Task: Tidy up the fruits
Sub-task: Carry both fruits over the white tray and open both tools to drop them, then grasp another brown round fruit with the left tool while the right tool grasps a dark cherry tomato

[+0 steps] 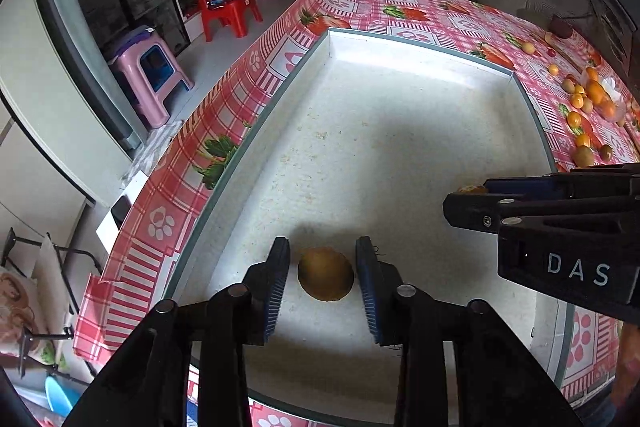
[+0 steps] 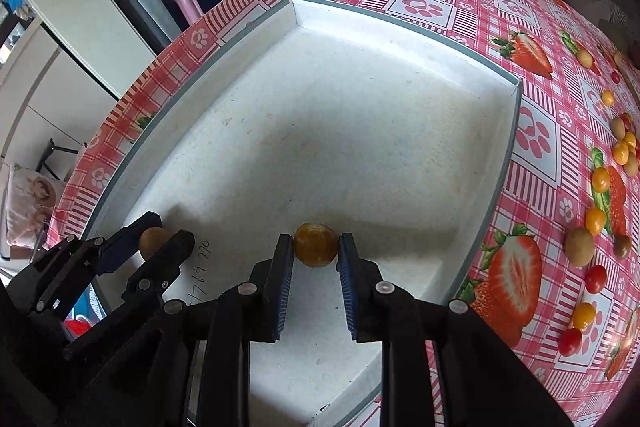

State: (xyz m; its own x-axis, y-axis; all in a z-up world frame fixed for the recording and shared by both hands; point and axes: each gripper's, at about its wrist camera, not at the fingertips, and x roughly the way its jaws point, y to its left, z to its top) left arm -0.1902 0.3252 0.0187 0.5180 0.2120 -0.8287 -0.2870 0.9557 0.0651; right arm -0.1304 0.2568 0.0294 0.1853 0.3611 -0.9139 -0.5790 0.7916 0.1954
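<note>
A shallow white tray (image 1: 420, 45) (image 2: 400, 23) with a grey rim lies on the tablecloth. On its floor rests a round brown fruit (image 1: 326, 274) (image 2: 154, 241). My left gripper (image 1: 323, 281) (image 2: 160, 237) is open around it, with a clear gap on each side. A small orange fruit (image 2: 316, 245) (image 1: 472, 189) sits on the tray floor at the tips of my right gripper (image 2: 315, 247) (image 1: 468, 193). Its blue pads flank the fruit very closely and look slightly parted from it, so I read it as open. Both grippers point down into the tray's near end.
Several loose orange, yellow and brown fruits (image 1: 584, 99) (image 2: 620, 151) and red cherry tomatoes (image 2: 596, 279) lie on the strawberry tablecloth (image 2: 424, 7) right of the tray. The table's edge runs along the left, with plastic stools (image 1: 154, 75) on the floor beyond.
</note>
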